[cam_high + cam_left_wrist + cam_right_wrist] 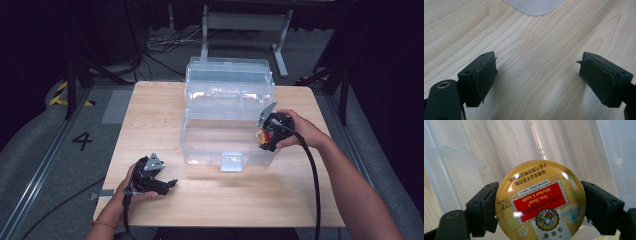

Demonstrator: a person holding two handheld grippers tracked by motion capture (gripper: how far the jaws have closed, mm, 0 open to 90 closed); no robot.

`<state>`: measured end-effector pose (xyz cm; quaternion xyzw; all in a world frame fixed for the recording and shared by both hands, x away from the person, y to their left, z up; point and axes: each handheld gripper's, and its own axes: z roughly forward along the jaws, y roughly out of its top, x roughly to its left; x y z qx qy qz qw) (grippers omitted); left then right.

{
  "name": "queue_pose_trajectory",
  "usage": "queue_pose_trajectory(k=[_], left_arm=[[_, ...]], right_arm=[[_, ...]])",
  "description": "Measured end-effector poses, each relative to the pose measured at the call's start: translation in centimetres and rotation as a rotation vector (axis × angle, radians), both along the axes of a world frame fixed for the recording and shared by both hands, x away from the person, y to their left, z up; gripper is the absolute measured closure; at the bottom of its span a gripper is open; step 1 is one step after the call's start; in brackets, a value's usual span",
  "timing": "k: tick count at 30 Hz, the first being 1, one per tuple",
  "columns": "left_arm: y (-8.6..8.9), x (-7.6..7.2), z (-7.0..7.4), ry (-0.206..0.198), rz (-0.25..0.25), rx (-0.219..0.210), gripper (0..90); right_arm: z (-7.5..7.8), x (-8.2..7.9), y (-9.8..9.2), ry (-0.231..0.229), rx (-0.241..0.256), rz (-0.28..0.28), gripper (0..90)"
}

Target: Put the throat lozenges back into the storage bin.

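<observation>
Right gripper (539,202) clamped on a round candy tin (539,200) by its rim, lid facing the camera, held over the right near corner of the clear plastic box (200,131). Box interior straight below and slightly left of the tin, lid standing open at the far side. Left gripper (167,184) spread wide, holding nothing, resting on the table (300,200) well left and nearer. Probably a short drop into the box, with the right hand by far the closer.

L tongs (537,80) spread wide, nothing btwn | over wood table (529,50) | clear box corner (534,6) at top
</observation>
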<state>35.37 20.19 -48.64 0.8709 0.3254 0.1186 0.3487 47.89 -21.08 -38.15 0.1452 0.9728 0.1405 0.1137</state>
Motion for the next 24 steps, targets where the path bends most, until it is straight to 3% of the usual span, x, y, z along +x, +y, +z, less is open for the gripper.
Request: queue_pose_trajectory(k=[15,19,21,24], left_arm=[[0.0,0.0,0.0,-0.003,0.004,0.006,15.0],[-0.1,-0.1,0.1,0.005,0.011,0.013,15.5],[-0.4,0.0,0.4,0.02,0.013,0.037,15.9],[-0.9,-0.2,0.9,-0.009,-0.005,0.058,21.2]], right_arm=[[0.9,-0.4,-0.5,-0.034,0.036,-0.003,21.5],[1.2,-0.7,-0.9,-0.041,0.086,-0.008,21.3],[1.4,-0.9,-1.3,-0.043,0.137,-0.017,21.4],[2.1,-1.1,-2.3,-0.056,0.205,-0.031,21.7]])
